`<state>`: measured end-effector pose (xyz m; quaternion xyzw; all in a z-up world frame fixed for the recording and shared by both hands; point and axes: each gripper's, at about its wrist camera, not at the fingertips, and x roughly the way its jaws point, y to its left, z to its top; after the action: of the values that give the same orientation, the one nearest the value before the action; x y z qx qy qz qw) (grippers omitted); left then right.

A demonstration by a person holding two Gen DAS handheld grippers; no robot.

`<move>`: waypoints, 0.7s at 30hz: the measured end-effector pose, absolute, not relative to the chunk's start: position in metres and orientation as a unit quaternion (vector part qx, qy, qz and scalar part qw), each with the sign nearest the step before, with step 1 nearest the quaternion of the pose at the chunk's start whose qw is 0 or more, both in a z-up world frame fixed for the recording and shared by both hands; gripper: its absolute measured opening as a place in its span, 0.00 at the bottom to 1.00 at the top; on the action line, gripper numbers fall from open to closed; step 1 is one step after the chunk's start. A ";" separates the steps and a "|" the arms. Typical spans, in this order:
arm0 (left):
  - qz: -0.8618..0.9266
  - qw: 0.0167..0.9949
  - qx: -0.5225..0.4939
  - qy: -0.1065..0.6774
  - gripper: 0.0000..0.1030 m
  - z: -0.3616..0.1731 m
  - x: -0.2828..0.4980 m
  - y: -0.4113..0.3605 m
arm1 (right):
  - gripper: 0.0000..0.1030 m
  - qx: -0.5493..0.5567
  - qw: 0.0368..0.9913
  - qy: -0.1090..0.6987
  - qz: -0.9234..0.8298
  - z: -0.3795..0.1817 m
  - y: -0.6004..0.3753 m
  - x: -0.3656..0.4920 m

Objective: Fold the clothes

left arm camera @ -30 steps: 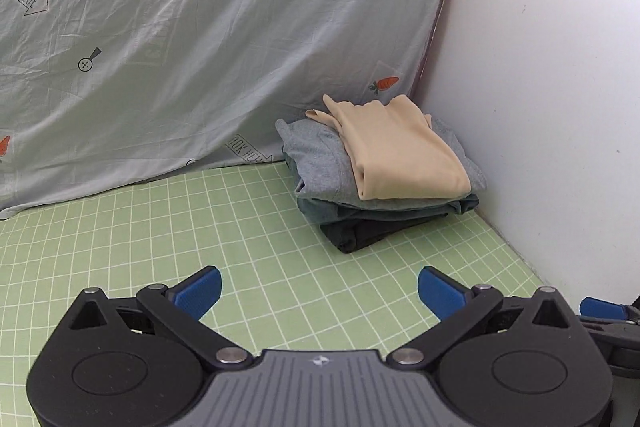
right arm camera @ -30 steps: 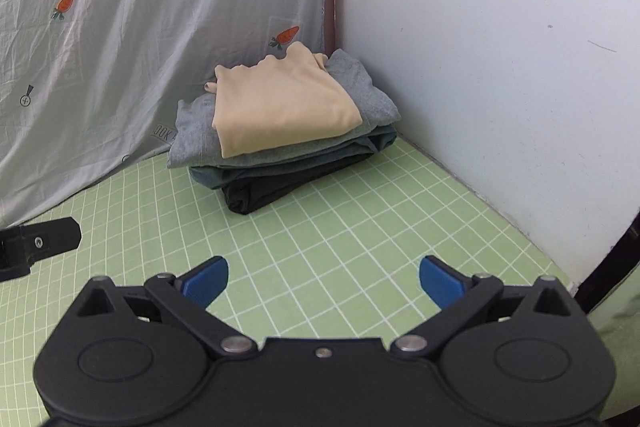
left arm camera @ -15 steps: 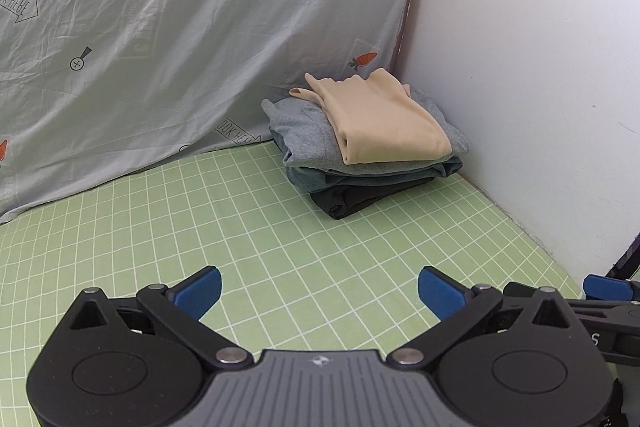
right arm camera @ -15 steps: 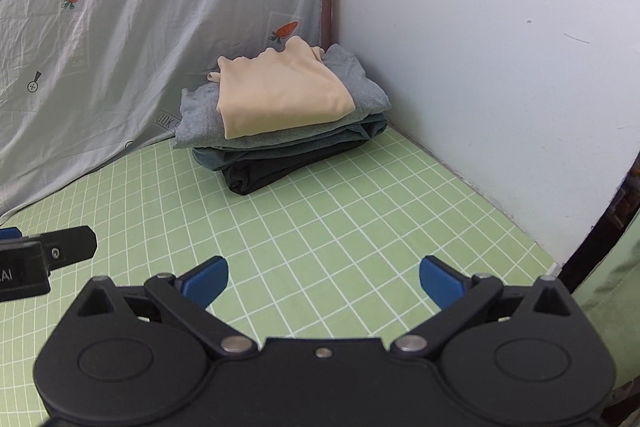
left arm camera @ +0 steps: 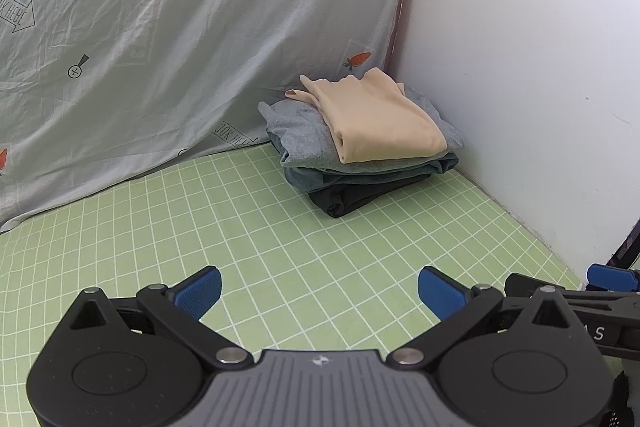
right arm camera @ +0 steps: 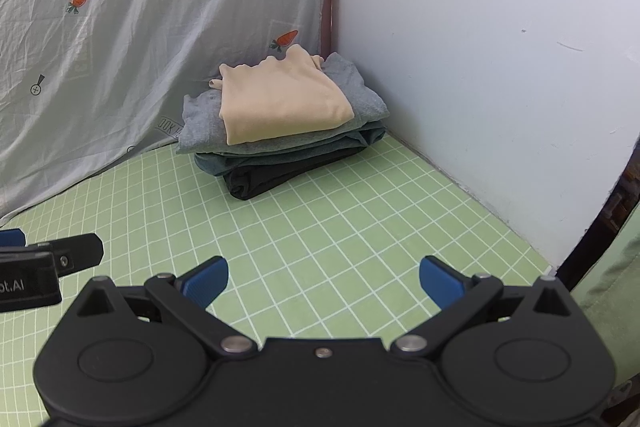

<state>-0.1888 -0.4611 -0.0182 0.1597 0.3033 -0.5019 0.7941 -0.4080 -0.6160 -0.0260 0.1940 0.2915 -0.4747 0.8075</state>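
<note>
While both pairs of tongs hang over the green gridded surface (left arm camera: 280,227), neither has hold of anything: the left tongs (left arm camera: 319,291) stand spread wide, blue pads far apart with only bare mat between them, and the right tongs (right arm camera: 324,281) are spread just as wide and equally empty. Well ahead of both, the stack of folded clothes (left arm camera: 360,147) sits in the far corner of the surface, just beside the white wall (left arm camera: 520,67) on its right and near the foot of the grey sheet (left arm camera: 160,47) printed with carrots that hangs behind it. On top lies a beige garment (right arm camera: 280,99), folded flat, with a ruffled edge at the back; under it a light grey piece (right arm camera: 200,127) juts out to the left, then a darker blue-grey layer, and a black garment (right arm camera: 260,181) at the bottom, touching the mat. From the right wrist view the left tongs' black body shows at the left edge, low over the surface; from the left wrist view a blue pad of the right tongs shows at the right edge
</note>
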 end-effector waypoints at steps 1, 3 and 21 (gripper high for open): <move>-0.502 0.795 0.160 0.302 1.00 -0.018 -0.189 -0.461 | 1.00 0.194 0.808 0.291 -0.475 -0.026 -0.616 -0.408; -0.502 0.795 0.159 0.300 1.00 -0.018 -0.190 -0.459 | 1.00 0.194 0.807 0.291 -0.475 -0.026 -0.615 -0.409; -0.501 0.798 0.159 0.294 1.00 -0.015 -0.193 -0.450 | 1.00 0.190 0.812 0.292 -0.467 -0.023 -0.603 -0.407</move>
<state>-0.1927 -0.4497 -0.0155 0.1586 0.2938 -0.5010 0.7985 -0.4071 -0.6033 -0.0233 0.1897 0.2922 -0.4675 0.8125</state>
